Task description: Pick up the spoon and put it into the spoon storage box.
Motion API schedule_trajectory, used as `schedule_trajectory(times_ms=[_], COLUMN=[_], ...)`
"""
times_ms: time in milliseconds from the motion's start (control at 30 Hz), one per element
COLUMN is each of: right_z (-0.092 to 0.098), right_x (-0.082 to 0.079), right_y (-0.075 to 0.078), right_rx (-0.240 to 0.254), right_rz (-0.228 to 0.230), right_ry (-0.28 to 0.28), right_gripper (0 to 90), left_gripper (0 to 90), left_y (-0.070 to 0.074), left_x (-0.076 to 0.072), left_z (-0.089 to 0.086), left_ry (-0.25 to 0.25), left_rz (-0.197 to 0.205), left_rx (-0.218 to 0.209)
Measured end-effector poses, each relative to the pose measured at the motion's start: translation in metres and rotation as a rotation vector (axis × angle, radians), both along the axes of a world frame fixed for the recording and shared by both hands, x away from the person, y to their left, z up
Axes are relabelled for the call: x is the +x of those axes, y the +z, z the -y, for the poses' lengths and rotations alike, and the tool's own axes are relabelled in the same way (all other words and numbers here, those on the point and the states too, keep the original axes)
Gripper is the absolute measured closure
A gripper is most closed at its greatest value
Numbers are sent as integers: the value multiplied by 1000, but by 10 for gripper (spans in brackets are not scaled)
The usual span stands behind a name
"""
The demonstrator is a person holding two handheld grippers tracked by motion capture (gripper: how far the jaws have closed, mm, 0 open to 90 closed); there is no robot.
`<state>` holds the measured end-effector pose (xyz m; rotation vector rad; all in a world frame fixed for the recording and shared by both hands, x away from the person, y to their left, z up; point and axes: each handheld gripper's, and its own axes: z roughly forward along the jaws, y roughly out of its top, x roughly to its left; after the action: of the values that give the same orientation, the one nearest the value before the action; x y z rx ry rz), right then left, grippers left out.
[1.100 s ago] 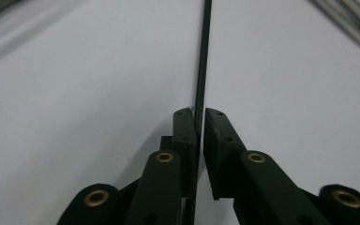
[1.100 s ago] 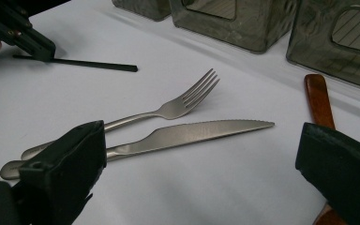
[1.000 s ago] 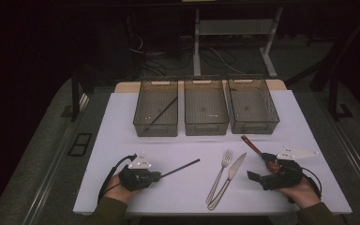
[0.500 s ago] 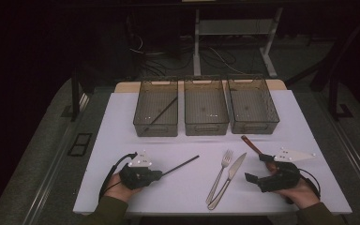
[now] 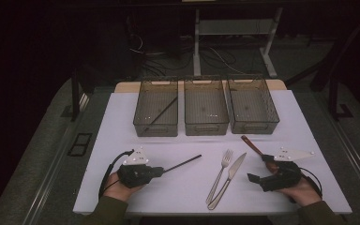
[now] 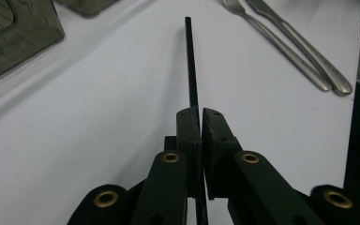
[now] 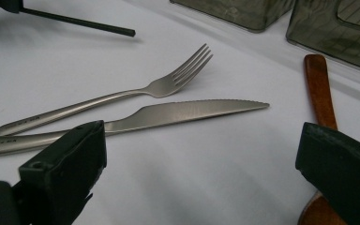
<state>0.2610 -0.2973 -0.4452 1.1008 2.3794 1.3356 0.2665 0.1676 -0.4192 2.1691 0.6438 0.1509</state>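
The left gripper (image 6: 200, 117) is clamped on a black chopstick (image 6: 191, 65), the jaws pressed together around its near end while the far tip points out over the white table (image 5: 122, 122). In the high view the same chopstick (image 5: 182, 163) is seen near the table's front edge, well short of the three trays. A matching chopstick (image 5: 161, 114) already lies in the left tray (image 5: 155, 131), so one piece looks sorted and this one appears to be next. The middle tray (image 5: 206, 129) and right tray (image 5: 254, 126) hold nothing. The right gripper (image 7: 201, 154) is held with jaws wide apart, nothing between them. A fork (image 7: 122, 96), a knife (image 7: 178, 112) and a wooden-handled piece (image 7: 319, 89) are left on the table; the knife's serrated edge is brought out by the right gripper view, and is not made out from above.
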Motion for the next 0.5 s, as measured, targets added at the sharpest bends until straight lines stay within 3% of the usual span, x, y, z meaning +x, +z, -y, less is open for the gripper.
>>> schedule_trajectory(times_ms=[167,500], right_z=[1,0], right_x=[0,0], right_y=[0,1], right_rx=[12,20], right_rz=[-4,0], right_ry=[-2,4], right_gripper=[25,25], left_gripper=[861,861], left_y=[6,23], left_x=[1,10], left_z=[-2,-7], left_ry=[17,62], left_rz=[4,52], left_rx=[-34,-73])
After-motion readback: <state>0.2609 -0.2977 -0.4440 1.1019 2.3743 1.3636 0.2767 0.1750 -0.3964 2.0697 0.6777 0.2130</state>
